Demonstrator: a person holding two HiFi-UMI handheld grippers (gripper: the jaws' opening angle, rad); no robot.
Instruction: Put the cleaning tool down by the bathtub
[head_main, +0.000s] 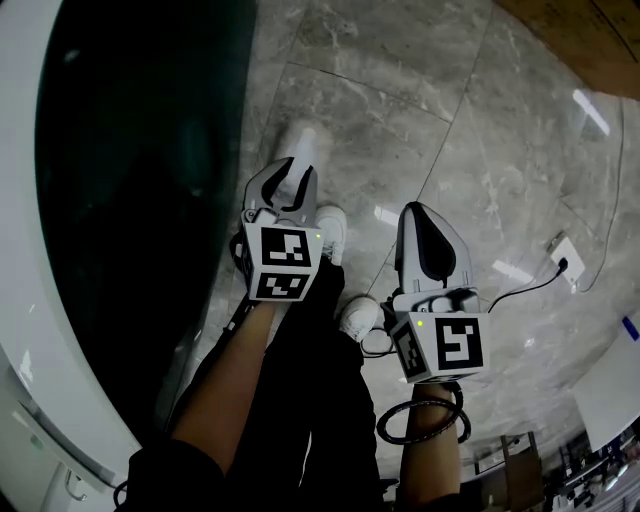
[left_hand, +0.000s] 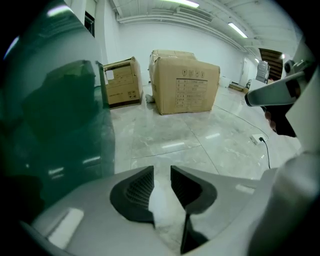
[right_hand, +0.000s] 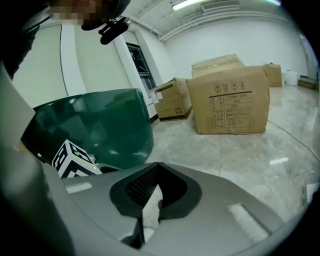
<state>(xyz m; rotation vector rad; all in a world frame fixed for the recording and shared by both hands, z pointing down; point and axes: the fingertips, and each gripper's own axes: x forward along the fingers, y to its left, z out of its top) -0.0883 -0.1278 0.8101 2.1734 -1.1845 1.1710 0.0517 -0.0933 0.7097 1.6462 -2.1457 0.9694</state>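
Green bathtub (head_main: 130, 200) at left; marble floor (head_main: 480, 120). Left gripper (head_main: 290, 172): jaws slightly apart, apparently empty. Right gripper (head_main: 418, 212): jaw tips together.

Grey marble-tile floor (head_main: 400, 110) carries the green bathtub (head_main: 130, 200), cardboard boxes (left_hand: 185, 85) and a corded white socket block (head_main: 562, 253).

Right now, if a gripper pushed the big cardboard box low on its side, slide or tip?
Probably slides: the big cardboard box sits flat, wider than tall, on a glossy stone floor. Weight can't be told; it looks closed, so it may be loaded and resist. Its cardboard wall could dent under a narrow jaw tip.
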